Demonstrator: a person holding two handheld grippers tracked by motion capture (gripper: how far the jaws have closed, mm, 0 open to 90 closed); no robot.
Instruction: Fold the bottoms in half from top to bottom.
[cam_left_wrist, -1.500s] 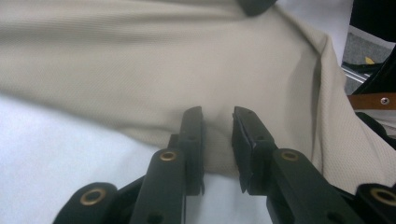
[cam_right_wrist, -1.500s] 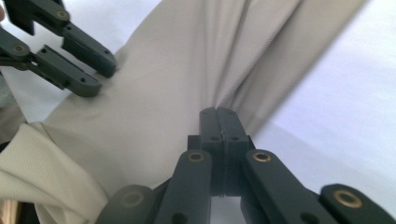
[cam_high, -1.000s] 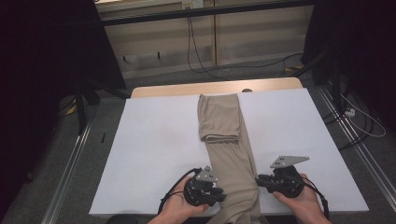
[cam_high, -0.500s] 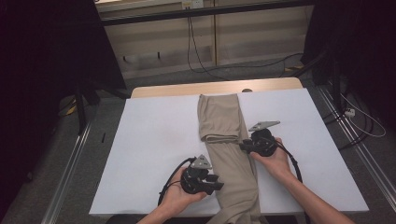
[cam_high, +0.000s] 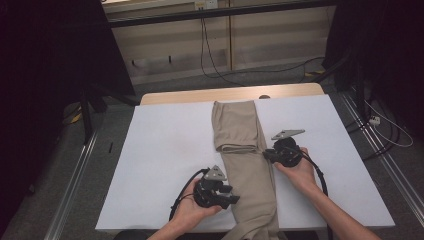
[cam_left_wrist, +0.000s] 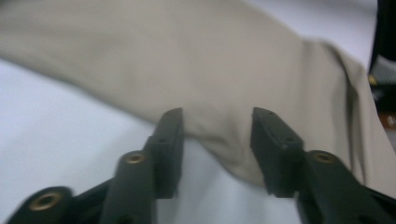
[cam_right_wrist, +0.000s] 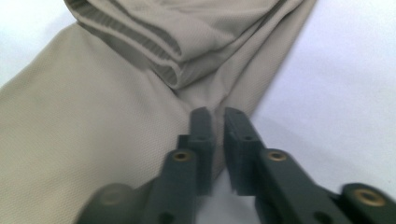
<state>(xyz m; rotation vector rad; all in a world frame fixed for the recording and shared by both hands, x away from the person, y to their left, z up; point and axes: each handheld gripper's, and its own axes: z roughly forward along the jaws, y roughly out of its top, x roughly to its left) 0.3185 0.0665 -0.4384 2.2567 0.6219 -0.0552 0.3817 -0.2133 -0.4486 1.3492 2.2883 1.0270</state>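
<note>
The beige trousers (cam_high: 245, 160) are lying along the middle of the white table (cam_high: 165, 150), running from 12 to 6 o'clock, with grey floor and cables behind. The left gripper (cam_high: 227, 195) is standing wide open at their 9 o'clock edge. The right gripper (cam_high: 266, 154) is nearly closed at their 3 o'clock edge; I cannot tell whether it is pinching cloth.

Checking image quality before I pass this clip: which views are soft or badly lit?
Left gripper view: the beige trousers are blurred, softest at upper left. Right gripper view: fabric weave sharp, the near claw body soft. High view: white table evenly lit, surroundings dark.
</note>
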